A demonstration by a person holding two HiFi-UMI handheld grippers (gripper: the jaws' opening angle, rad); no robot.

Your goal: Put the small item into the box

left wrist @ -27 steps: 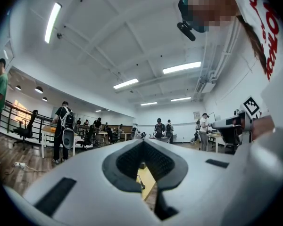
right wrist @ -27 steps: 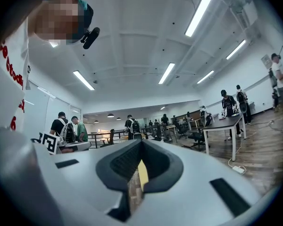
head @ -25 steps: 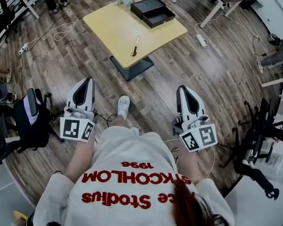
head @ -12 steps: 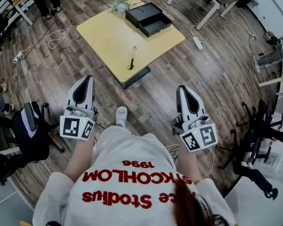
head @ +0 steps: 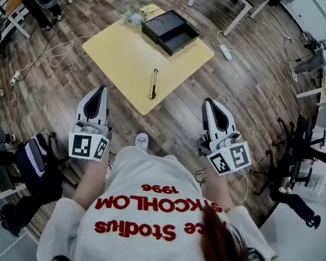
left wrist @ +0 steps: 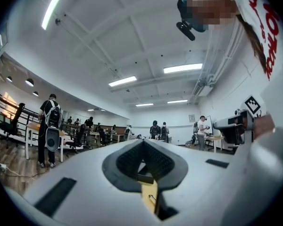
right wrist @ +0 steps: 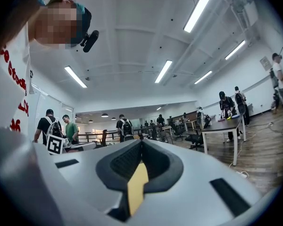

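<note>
A slim pen-like small item (head: 154, 84) lies near the front corner of the yellow table (head: 119, 53). At the table's far edge stands a black open box (head: 169, 32), its lid beside it. My left gripper (head: 100, 91) and right gripper (head: 209, 103) are held side by side over the wooden floor, short of the table, both shut and empty. In the left gripper view the left gripper (left wrist: 142, 142) has its jaws meeting, with a sliver of yellow table (left wrist: 148, 192) showing between them. The right gripper (right wrist: 141, 142) is likewise shut in its own view.
A small bunch of flowers (head: 133, 17) sits by the box. A power strip (head: 225, 51) and cables lie on the floor right of the table. A black chair (head: 38, 162) stands at my left, black equipment (head: 299, 162) at my right. People stand around desks in the background.
The table has come nearer in the head view, its front corner now close to my grippers. Both grippers keep their pose and stay shut.
</note>
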